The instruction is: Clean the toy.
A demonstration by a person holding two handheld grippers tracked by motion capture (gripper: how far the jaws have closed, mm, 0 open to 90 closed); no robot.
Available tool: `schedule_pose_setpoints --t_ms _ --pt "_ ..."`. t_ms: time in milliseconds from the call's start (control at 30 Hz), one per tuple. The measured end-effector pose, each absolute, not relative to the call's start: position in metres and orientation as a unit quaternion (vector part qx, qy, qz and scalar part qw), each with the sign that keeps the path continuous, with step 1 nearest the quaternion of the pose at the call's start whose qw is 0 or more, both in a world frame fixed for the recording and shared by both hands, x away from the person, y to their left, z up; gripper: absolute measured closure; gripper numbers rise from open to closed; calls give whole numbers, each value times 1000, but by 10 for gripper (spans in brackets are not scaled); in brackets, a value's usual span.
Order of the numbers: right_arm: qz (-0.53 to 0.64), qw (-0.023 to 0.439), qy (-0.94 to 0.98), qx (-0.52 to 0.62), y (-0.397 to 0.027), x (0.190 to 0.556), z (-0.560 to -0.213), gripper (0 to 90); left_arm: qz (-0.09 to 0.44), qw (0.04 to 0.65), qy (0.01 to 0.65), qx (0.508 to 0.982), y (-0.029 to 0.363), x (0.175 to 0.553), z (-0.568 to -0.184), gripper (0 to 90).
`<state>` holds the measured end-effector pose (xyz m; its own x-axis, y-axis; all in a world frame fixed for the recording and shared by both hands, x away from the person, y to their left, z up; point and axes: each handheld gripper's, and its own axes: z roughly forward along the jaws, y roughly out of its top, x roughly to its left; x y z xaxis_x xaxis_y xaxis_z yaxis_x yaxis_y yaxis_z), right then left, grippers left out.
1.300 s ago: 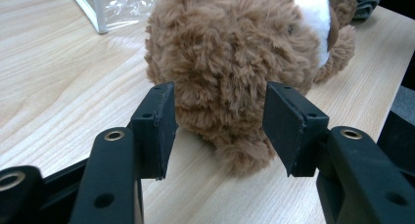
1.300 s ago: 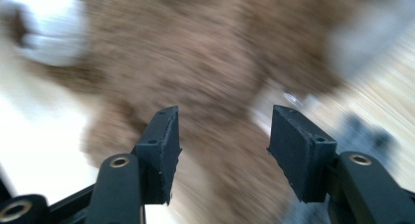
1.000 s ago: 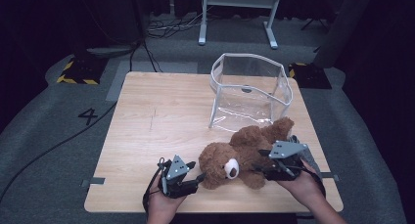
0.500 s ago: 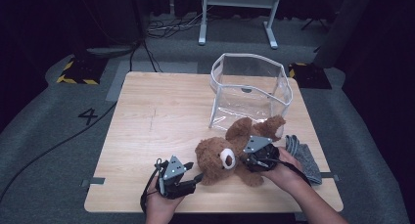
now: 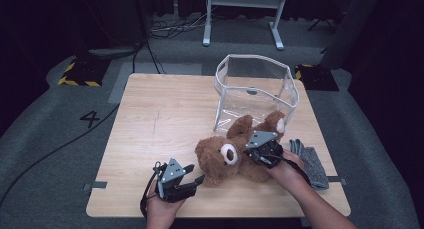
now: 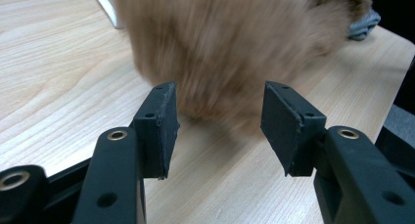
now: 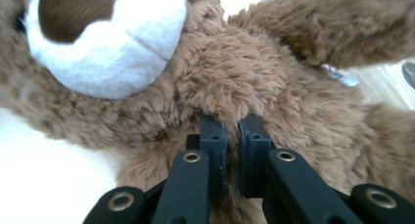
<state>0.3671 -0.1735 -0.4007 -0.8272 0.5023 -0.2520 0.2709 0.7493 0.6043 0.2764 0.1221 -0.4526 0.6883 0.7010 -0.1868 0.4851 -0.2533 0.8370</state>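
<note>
A brown teddy bear (image 5: 220, 161) lies on its back near the front of the wooden table (image 5: 165, 119), with its head toward my left gripper. My right gripper (image 5: 254, 153) rests on the bear's body, and its jaws have just been closing. In the right gripper view they pinch a tuft of chest fur (image 7: 235, 77) below the white muzzle, with the right gripper (image 7: 231, 123) shut on it. My left gripper (image 5: 198, 177) lies on the table just left of the bear's head. The left gripper (image 6: 218, 116) is open, and the blurred bear (image 6: 220, 43) lies just beyond its tips.
A clear plastic bin (image 5: 256, 86) stands behind the bear at the back right. A grey cloth (image 5: 310, 161) lies at the table's right edge, also seen as the cloth (image 6: 364, 28) beyond the bear. Black tape marks the front corners.
My right gripper moved left over the bear and closed on its fur. The bear shifted left toward my left gripper, uncovering the grey cloth. The left gripper stayed put.
</note>
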Motion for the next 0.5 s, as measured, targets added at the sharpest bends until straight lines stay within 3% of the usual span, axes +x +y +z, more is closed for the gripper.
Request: schedule_pose_setpoints --t_ms 267,500 --pt "416 167 862 237 -192 342 -365 836 105 490 383 776 126 277 -452 481" --pt "420 195 853 242 -209 319 -354 835 101 488 376 781 121 280 -451 481"
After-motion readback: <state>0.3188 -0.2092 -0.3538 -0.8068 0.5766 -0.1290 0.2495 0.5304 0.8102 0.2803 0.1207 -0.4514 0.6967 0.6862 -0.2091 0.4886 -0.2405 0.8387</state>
